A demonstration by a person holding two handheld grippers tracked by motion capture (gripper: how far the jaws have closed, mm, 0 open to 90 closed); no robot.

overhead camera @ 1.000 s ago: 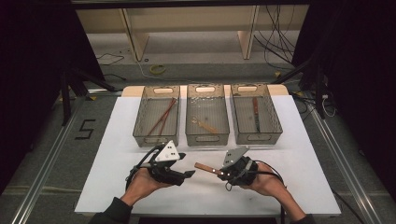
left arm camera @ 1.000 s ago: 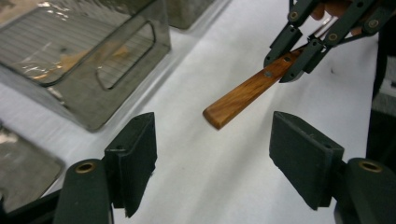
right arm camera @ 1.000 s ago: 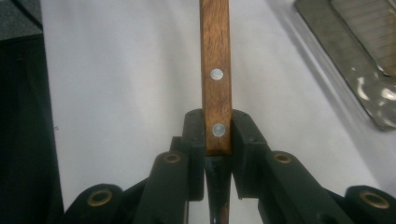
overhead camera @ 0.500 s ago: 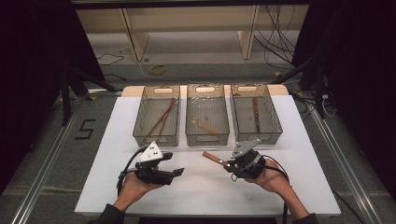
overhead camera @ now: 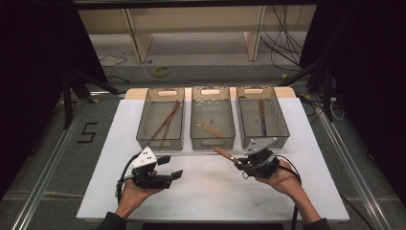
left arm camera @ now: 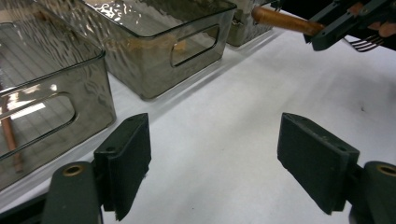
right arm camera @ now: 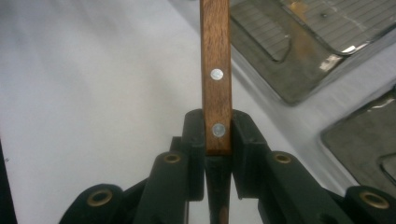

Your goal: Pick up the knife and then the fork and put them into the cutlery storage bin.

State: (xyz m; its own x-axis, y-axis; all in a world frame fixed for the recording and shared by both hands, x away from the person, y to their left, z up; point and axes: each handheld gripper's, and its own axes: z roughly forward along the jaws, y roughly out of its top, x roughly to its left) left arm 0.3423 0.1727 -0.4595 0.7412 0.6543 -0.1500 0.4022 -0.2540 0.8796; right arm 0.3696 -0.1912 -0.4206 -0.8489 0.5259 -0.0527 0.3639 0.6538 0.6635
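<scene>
Gripping wooden handle [right arm camera: 215, 70]; floor mark "5" [overhead camera: 88, 132]

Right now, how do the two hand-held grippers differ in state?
The left hand-held gripper has its jaws spread wide with bare table between them; the right hand-held gripper is clamped on a wooden-handled utensil. The left one sits below the left bin; the right one holds the handle pointing toward the middle bin. Both hover over the white table, each held in a hand.

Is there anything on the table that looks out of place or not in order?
Nothing stands out. The three bins sit in a straight row, each holding utensils. The right gripper is shut on a wooden-handled utensil; the left gripper is open and empty.
</scene>
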